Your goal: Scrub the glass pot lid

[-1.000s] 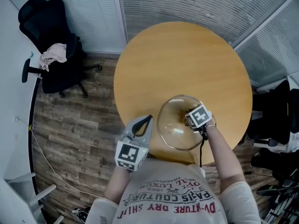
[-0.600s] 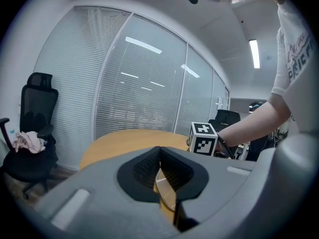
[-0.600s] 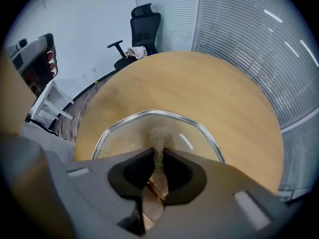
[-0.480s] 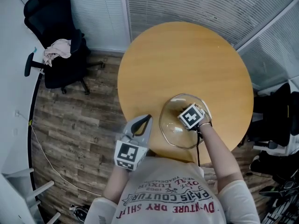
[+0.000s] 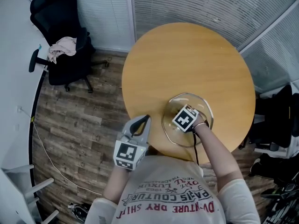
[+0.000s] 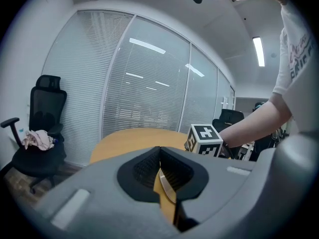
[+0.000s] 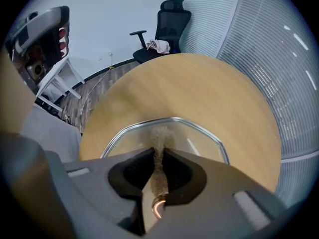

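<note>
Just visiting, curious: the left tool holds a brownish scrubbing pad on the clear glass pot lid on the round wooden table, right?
No, it is the right tool that holds the brownish scrubbing pad on the clear glass pot lid on the round wooden table; the right gripper view shows it. The left tool is shut and empty.

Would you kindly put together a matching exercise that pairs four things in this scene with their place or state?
1. glass pot lid
2. left gripper
3. right gripper
4. office chair

A. shut on a brown scrub pad
B. on the floor, cloth on its seat
C. lying on the round table
D. shut, empty

Pairs: 1-C, 2-D, 3-A, 4-B.
</note>
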